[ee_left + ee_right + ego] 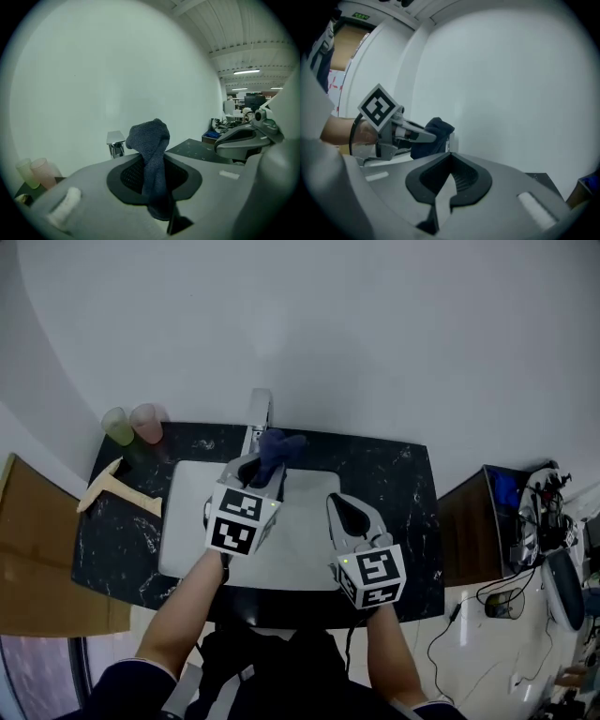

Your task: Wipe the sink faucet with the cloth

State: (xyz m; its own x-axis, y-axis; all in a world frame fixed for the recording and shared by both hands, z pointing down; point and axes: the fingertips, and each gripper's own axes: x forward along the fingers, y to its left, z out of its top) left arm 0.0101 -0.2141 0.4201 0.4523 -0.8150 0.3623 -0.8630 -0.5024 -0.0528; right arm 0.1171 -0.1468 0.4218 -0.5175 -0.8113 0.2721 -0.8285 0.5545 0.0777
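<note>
**Cloth held up near the faucet, wipe not yet in contact**

A person stands at a dark counter [394, 474] with a white sink [183, 521] set into it. The left gripper [262, 472] is clamped on a dark blue cloth [151, 145]. The cloth passes between the closed jaws, and a bunched end stands up past the tips. That end sits just beside the chrome faucet [259, 413] at the back of the sink. No view settles whether the two touch.

The right gripper [345, 512] hovers over the sink, near the left one. Its jaws are all but closed, with only a thin slit between them and nothing in it. Two pale cups [133, 425] stand at the counter's back left corner.

Several things could go wrong from here:
- **Cloth slipping:** It looks pinched along a narrow fold. Rubbing hard against the faucet could drag it out of the jaws and drop it into the sink.
- **Bare contact:** The bunched end is floppy. If it folds aside under pressure, the hard jaw tips could meet the chrome instead of the fabric.
- **Missed areas:** With so little cloth showing, the far side of the spout may go unwiped.
- **Collisions:** A wide sweep to the left could carry the gripper toward the cups. The idle right gripper is close enough to bump the working one.
</note>
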